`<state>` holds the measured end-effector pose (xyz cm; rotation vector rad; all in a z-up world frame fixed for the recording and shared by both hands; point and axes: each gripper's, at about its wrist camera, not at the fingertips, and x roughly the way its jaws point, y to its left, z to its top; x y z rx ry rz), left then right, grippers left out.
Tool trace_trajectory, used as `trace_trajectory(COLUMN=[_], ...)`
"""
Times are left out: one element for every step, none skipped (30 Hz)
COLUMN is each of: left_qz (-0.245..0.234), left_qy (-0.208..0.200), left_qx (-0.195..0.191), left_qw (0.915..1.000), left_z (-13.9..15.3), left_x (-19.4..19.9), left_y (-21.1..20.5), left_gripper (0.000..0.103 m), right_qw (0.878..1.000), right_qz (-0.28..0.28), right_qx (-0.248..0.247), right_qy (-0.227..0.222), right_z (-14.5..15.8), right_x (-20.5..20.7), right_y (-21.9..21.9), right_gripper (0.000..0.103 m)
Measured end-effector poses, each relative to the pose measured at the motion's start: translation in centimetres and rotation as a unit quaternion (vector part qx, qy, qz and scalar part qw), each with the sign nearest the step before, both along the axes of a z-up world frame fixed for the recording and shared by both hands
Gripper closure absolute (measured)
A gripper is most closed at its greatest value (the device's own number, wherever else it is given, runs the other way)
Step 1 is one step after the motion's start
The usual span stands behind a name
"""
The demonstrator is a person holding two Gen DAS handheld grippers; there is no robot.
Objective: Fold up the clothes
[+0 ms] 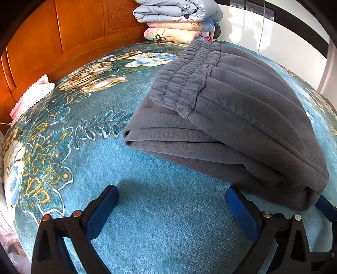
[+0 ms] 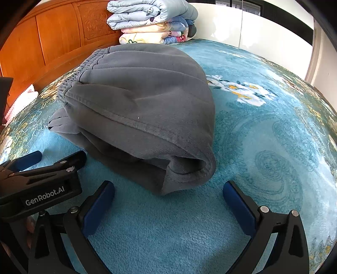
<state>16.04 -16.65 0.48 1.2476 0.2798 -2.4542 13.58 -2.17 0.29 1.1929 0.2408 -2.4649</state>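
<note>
Grey sweatpants (image 1: 231,118) lie folded in a thick bundle on the teal floral blanket (image 1: 164,210), the elastic waistband on top toward the headboard. They also show in the right wrist view (image 2: 139,109). My left gripper (image 1: 171,199) is open and empty, just in front of the bundle's near left edge; its right finger sits close to the fold. My right gripper (image 2: 168,192) is open and empty, just short of the bundle's near folded end. The left gripper (image 2: 42,168) shows at the left of the right wrist view.
A stack of folded quilts (image 1: 177,19) stands at the back against the wooden headboard (image 1: 63,42); the stack (image 2: 151,21) shows in the right wrist view too. A pink cloth (image 1: 31,97) lies at the bed's left edge. A white wall (image 2: 263,35) runs behind.
</note>
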Motion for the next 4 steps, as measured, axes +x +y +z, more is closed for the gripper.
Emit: trace_trajectory(left_qz=[0.0, 0.0, 0.0, 0.0], left_qy=[0.0, 0.0, 0.001, 0.001], left_qx=[0.0, 0.0, -0.001, -0.001], left_qw=[1.0, 1.0, 1.0, 1.0], left_z=[0.0, 0.0, -0.01, -0.02], left_x=[0.0, 0.0, 0.03, 0.02], left_y=[0.01, 0.01, 0.04, 0.06], left_gripper=[0.0, 0.0, 0.0, 0.0], right_qw=[1.0, 1.0, 1.0, 1.0], right_qz=[0.0, 0.0, 0.0, 0.0], right_qx=[0.0, -0.001, -0.001, -0.001], right_qy=[0.0, 0.0, 0.0, -0.001], right_z=[0.01, -0.01, -0.1, -0.27], right_x=[0.03, 0.1, -0.14, -0.75], right_y=[0.03, 0.09, 0.17, 0.27], right_gripper=[0.0, 0.0, 0.0, 0.0])
